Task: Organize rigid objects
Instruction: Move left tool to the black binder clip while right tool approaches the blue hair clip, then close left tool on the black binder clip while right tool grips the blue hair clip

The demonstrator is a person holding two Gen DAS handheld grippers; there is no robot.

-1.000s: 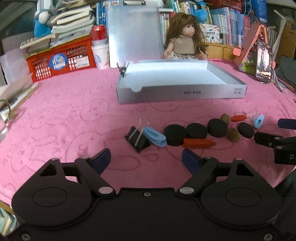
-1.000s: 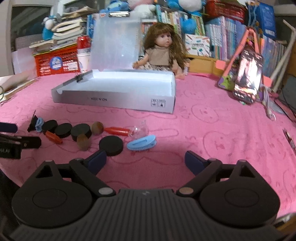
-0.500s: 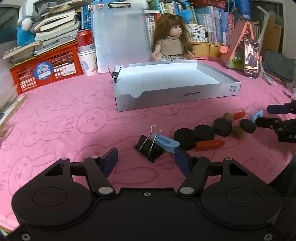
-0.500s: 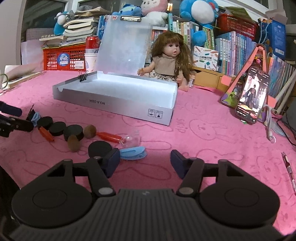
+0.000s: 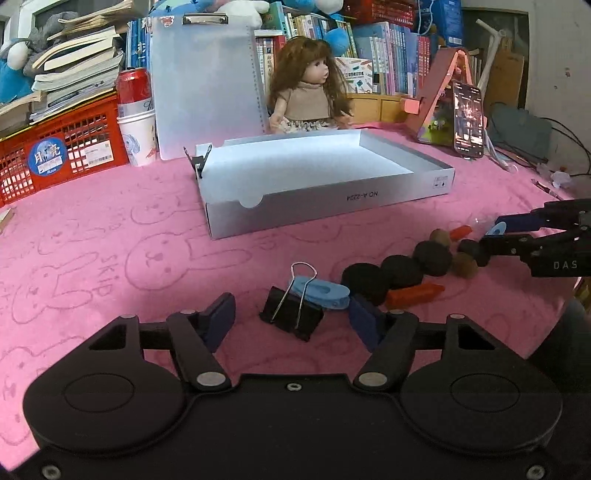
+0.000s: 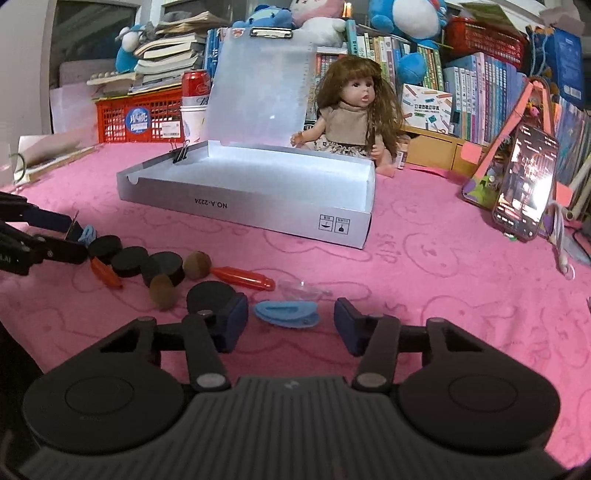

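- It was a home study or child's room.
- A pink bunny-print cloth (image 5: 92,258) covered the table.
- At the far edge sat a long-haired brown doll (image 5: 308,92), rows of upright books (image 5: 391,55) and blue plush toys (image 6: 402,18).

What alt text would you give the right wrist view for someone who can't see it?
The right gripper sits low over a pink cloth, its jaws open around a blue clip that they have just been closing toward. Left of it lie black discs, brown balls and orange pieces; behind stands an open white box.
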